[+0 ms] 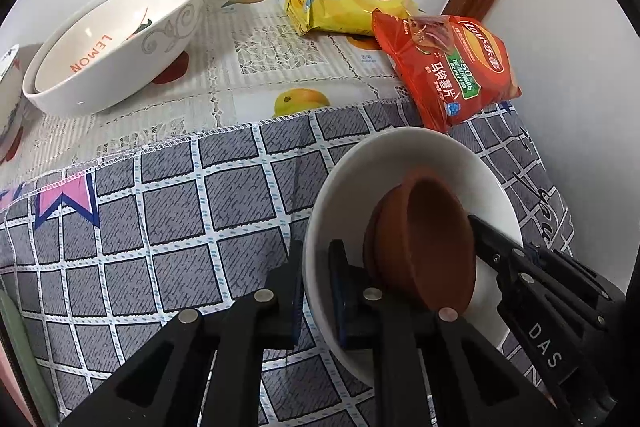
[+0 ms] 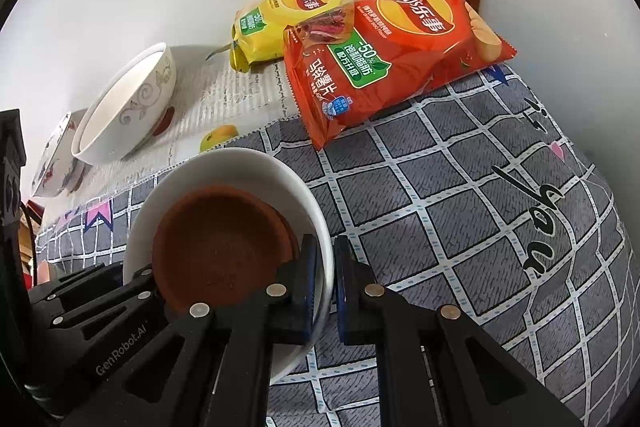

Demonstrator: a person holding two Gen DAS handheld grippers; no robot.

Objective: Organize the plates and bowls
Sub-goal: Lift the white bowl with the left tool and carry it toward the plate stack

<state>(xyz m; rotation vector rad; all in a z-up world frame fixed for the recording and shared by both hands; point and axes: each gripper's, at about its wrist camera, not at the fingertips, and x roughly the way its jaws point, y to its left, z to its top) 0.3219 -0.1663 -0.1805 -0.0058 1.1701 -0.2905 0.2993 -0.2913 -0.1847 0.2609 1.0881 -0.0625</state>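
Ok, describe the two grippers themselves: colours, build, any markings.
Both are matte black, angular linkage frames with cut-out windows and round silver pivot pins. The jaws carry dark blue pads on their inner faces. The left gripper shows white "GenRobot.AI" lettering on its body in the right wrist view; the right gripper shows "DAS" in the left wrist view. No sleeves or hands visible.

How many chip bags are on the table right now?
2. The yellow bag lies at the back against the wall; the red bag lies in front of it, overlapping its right end. More could be outside both views.
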